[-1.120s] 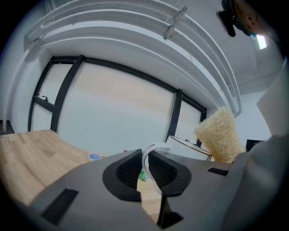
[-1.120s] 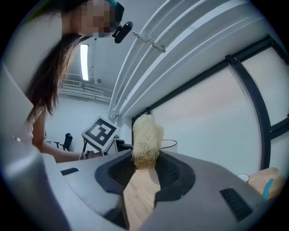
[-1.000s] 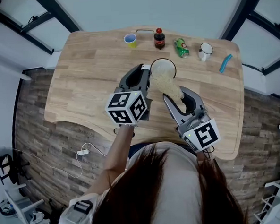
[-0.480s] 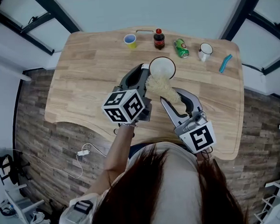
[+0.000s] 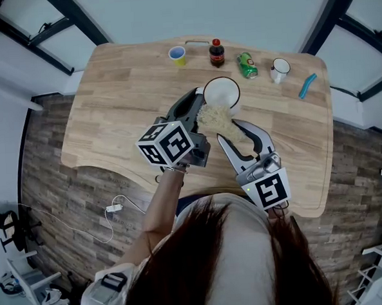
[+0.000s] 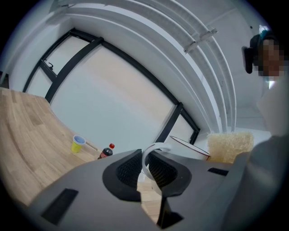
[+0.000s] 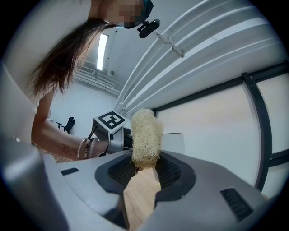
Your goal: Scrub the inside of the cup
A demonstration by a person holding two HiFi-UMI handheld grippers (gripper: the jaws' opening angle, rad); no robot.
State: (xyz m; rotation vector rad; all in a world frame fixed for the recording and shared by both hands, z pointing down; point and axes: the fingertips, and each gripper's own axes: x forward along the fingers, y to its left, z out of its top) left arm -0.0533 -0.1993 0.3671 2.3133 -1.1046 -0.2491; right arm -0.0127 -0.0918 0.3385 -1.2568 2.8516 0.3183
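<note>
Left gripper view: left claw [image 6: 145, 168] pinched shut on the cup [image 6: 185, 151] handle. Right claw [image 7: 145, 170] clamped on loofah scrubber [image 7: 146, 135], tip at cup rim.

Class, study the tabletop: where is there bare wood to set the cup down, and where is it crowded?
Bare: the table's whole left side, from the yellow cup to the near edge; also the right side below the blue object. Crowded: the back row of cola bottle, green can, white mug.
</note>
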